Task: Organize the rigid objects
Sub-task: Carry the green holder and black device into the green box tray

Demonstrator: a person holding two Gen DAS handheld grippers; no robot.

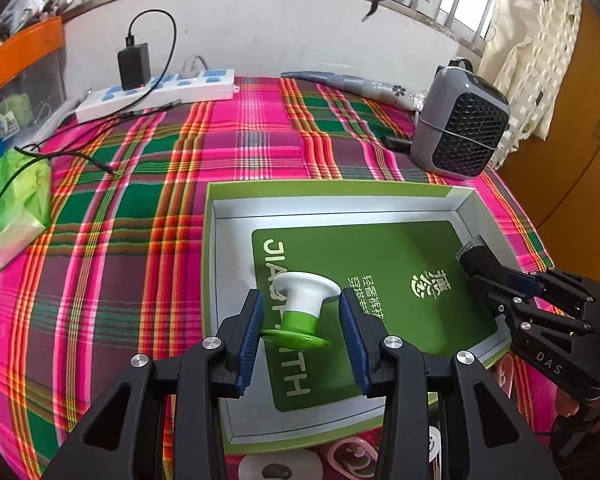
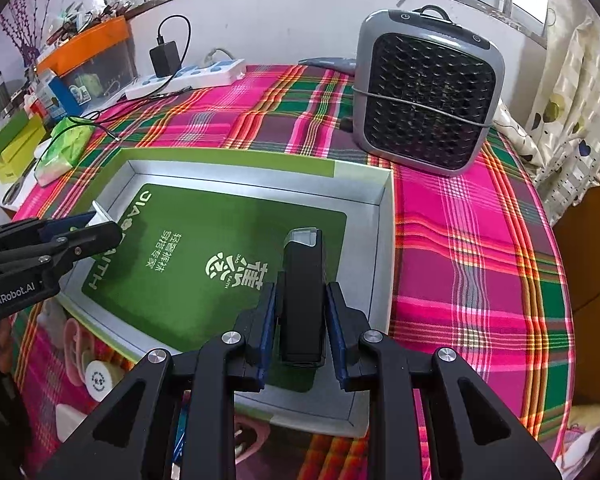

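I hold two things over one open box (image 1: 216, 280), which lies on the plaid-covered surface (image 1: 140, 200): my left tongs (image 1: 302, 320) are clamped on a white and green stopper (image 1: 304, 304), its green disc against the left pad, above the box's left half; my right tongs (image 2: 300, 320) are pressed together on a black block (image 2: 302, 296) near its right wall. The box's green floor is bare. One grey fan (image 2: 428, 104) stands beyond its far right corner, one power strip (image 1: 160, 92) far behind, and small white and pink things crowd its near edge.

A white-and-green stopper (image 1: 306, 306) lies tilted over the open green box's (image 1: 328, 190) near-left corner; a black rectangular block (image 2: 303, 296) stands over its near-right edge
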